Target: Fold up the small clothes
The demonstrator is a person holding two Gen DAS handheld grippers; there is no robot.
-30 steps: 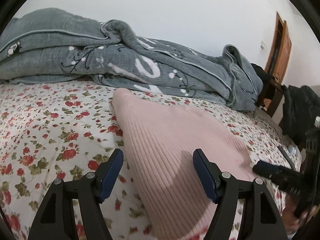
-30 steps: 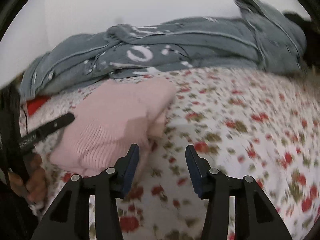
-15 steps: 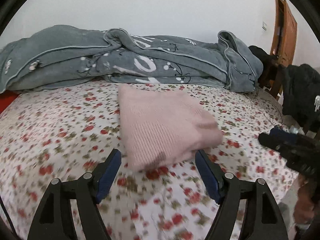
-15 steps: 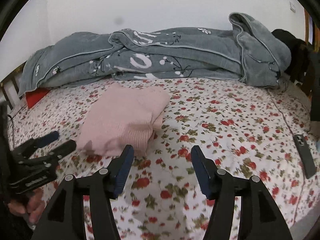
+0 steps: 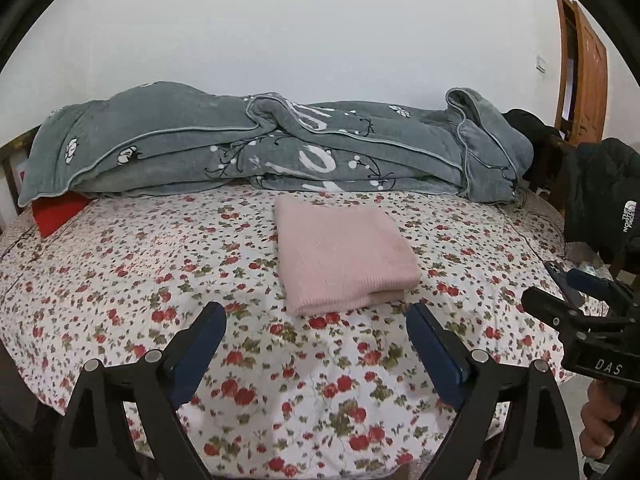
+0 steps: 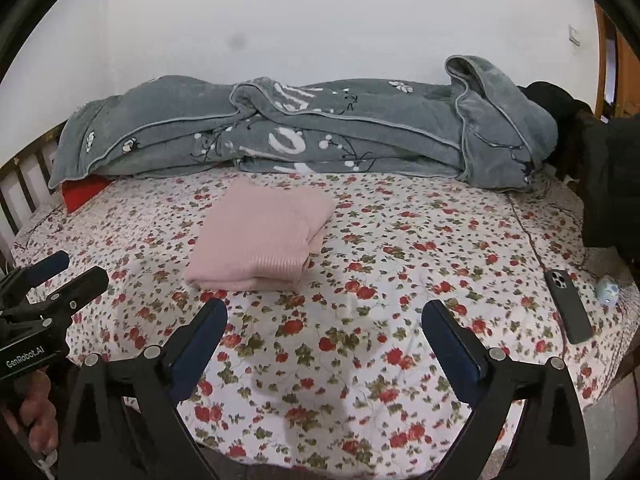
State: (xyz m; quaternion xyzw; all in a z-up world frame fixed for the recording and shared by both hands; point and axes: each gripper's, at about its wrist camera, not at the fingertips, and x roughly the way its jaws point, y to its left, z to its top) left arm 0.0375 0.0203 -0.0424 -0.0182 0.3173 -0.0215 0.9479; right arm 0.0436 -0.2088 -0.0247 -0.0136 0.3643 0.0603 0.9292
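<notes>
Holding both tools clear, you leave the folded pink ribbed knit garment [image 5: 340,254] resting alone on the rose-print bedsheet [image 5: 132,276]; your left gripper [image 5: 316,354] and right gripper [image 6: 324,350] have just been spreading wide, empty, so the fold looks finished.

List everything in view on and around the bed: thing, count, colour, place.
Sweater: one, pink, folded, mid-bed.
Bedsheet: one, white with red flowers, covering the bed.
Blanket: one, grey with white pattern, bunched along the wall.
Red item: one, partly under the blanket's left end.
Phone: one, dark, near the bed's right edge.
Jacket: one, black, right of the bed.
Door: one, brown, far right.
Left claw: open, empty.
Right claw: open, empty.
</notes>
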